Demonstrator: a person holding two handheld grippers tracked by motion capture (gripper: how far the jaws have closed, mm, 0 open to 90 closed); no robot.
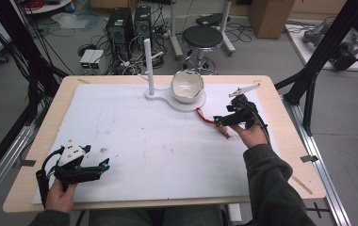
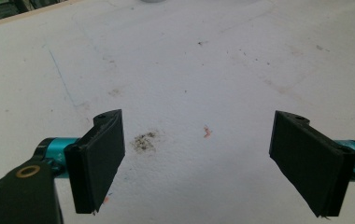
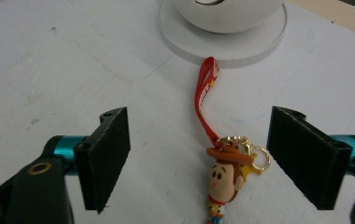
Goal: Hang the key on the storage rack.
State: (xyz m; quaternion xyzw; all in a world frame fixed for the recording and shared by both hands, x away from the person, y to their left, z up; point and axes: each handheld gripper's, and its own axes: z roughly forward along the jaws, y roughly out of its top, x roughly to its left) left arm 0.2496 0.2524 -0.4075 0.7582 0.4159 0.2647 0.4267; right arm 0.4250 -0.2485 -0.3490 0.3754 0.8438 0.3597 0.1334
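Between the right gripper's [image 3: 199, 158] wide-apart jaws: small cowboy-figure keychain with red strap [image 3: 222, 175], flat on white tabletop [image 1: 167, 150], not touched. Strap end reaches the round white stand base [image 3: 222, 44]. Left gripper [image 2: 196, 163] open too, over bare tabletop near the front-left corner.

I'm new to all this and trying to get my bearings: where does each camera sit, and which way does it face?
High view: above the person's side, looking forward and down on the table; forearms and both grippers show.
Left gripper view: rides the left gripper, facing bare stained table between open jaws.
Right gripper view: rides the right gripper, facing the keychain.
Shared: high and right views show the white stand.
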